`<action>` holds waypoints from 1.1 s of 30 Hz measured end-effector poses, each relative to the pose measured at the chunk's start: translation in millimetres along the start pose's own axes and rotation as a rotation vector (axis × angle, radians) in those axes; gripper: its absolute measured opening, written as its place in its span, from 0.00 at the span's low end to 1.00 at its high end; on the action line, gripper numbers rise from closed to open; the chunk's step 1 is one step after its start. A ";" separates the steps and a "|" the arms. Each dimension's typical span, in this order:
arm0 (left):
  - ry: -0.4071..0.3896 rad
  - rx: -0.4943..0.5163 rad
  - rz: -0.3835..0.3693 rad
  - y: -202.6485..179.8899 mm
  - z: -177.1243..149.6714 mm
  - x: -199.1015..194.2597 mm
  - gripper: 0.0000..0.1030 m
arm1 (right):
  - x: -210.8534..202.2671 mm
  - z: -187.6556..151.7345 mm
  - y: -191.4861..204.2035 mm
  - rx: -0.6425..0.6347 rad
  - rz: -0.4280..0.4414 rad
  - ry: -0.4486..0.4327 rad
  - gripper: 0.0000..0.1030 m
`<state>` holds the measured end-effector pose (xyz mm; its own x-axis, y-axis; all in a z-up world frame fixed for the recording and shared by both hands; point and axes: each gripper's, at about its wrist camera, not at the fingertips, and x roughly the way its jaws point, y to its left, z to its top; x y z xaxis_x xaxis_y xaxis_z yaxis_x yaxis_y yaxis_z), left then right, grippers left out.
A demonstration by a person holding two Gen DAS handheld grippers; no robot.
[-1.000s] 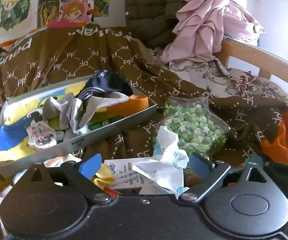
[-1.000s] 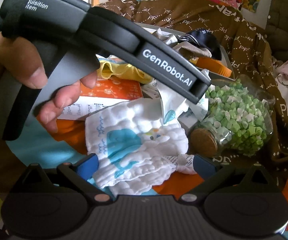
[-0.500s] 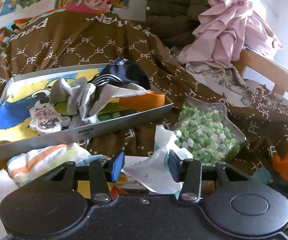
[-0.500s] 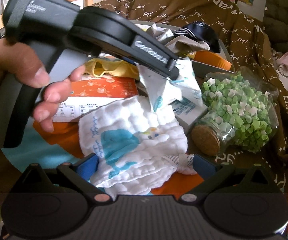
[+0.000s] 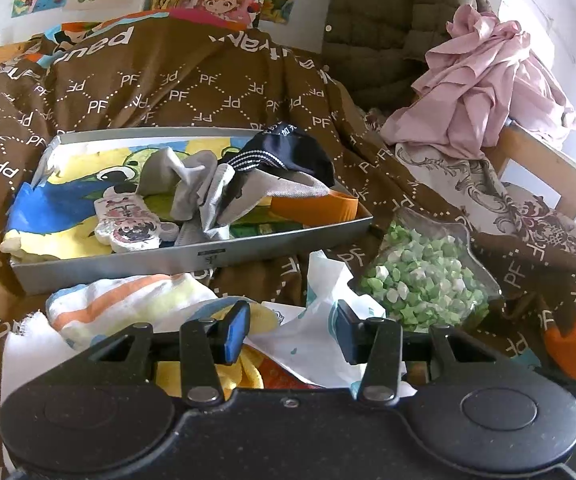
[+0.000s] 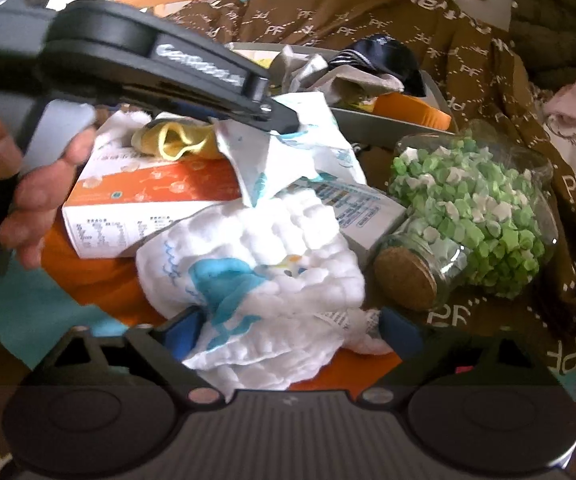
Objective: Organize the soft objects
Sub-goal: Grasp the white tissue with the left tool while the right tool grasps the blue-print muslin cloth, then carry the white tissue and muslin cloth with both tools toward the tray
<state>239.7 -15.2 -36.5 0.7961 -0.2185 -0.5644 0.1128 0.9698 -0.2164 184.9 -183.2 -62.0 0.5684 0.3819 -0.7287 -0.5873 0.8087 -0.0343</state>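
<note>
1. Before the tray (image 5: 191,258): left gripper (image 5: 288,330), jaws narrower than a second ago, clamped on the printed cloth (image 6: 288,148), now lifted.
2. Right gripper (image 6: 288,330): jaws wide, unchanged, straddling the whale cloth (image 6: 255,272).

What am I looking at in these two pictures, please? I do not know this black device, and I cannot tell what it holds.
A person holds a gripper in each hand; each carries a camera looking along its two fingers. The left camera shows the left gripper closed on a thin white printed cloth. The right camera shows the right gripper open above a whale cloth, and the left gripper from the side, in the left hand. On the brown blanket lie a grey tray of soft items, a jar of green paper stars and an orange box.
</note>
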 end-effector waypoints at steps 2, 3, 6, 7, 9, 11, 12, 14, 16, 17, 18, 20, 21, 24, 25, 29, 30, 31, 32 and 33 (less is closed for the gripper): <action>-0.006 -0.003 -0.002 0.0 0.8 -4.0 0.46 | -1.2 0.8 -2.9 0.025 0.005 -0.002 0.82; -0.008 -0.006 -0.003 0.1 1.2 -6.0 0.46 | -1.4 1.3 -4.3 0.035 0.008 -0.002 0.80; -0.014 -0.015 -0.001 0.6 3.0 -12.5 0.46 | -2.1 2.4 -5.3 0.045 0.010 -0.005 0.72; -0.017 -0.018 0.002 0.9 3.3 -14.8 0.46 | -2.5 2.9 -5.2 0.043 0.012 -0.009 0.69; -0.023 -0.025 0.009 1.1 3.9 -20.1 0.46 | -3.9 3.5 -4.3 0.042 0.012 -0.021 0.54; -0.034 -0.034 0.019 1.0 3.9 -26.5 0.46 | -4.5 4.2 -4.7 0.044 -0.001 -0.026 0.47; -0.039 -0.038 0.023 0.7 3.8 -29.8 0.46 | -4.7 4.3 -6.4 0.056 0.002 -0.025 0.45; -0.048 -0.046 0.031 0.1 3.3 -37.1 0.45 | -5.7 5.1 -10.5 0.080 0.010 -0.029 0.40; -0.060 -0.055 0.039 -0.9 2.7 -45.7 0.45 | -8.7 5.9 -13.0 0.094 0.007 -0.042 0.36; -0.065 -0.059 0.042 -1.3 2.5 -49.9 0.45 | -10.9 5.8 -13.3 0.095 0.004 -0.049 0.34; -0.069 -0.063 0.045 -1.5 1.9 -53.7 0.45 | -13.0 6.0 -13.0 0.094 0.001 -0.058 0.33; -0.081 -0.068 0.052 -3.2 0.7 -63.0 0.45 | -18.0 5.8 -10.9 0.086 -0.007 -0.082 0.31; -0.089 -0.071 0.056 -3.6 -0.3 -67.3 0.45 | -21.1 5.8 -9.6 0.077 -0.008 -0.095 0.29; -0.115 -0.105 0.071 -2.5 -6.3 -81.2 0.45 | -30.2 5.9 -4.2 0.052 -0.014 -0.134 0.27; -0.120 -0.114 0.079 -1.7 -8.4 -85.2 0.45 | -34.3 5.5 -2.3 0.046 -0.016 -0.152 0.27; -0.132 -0.145 0.103 3.9 -12.2 -95.2 0.45 | -49.1 5.4 1.0 0.031 -0.016 -0.228 0.26; -0.136 -0.149 0.106 5.3 -12.3 -96.9 0.45 | -51.9 5.4 1.2 0.030 -0.016 -0.246 0.26; -0.141 -0.154 0.111 6.6 -11.9 -99.1 0.45 | -54.8 5.7 1.1 0.030 -0.015 -0.267 0.26; -0.145 -0.157 0.113 8.1 -11.4 -100.5 0.45 | -57.2 5.8 1.1 0.031 -0.012 -0.287 0.26; -0.152 -0.161 0.116 9.2 -10.6 -102.2 0.45 | -59.9 5.9 1.0 0.032 -0.006 -0.310 0.26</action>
<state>153.0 14.9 10.8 0.8798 -0.0759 -0.4692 -0.0713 0.9549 -0.2881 153.7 -202.6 -14.3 0.7235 0.4913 -0.4849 -0.5676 0.8232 -0.0129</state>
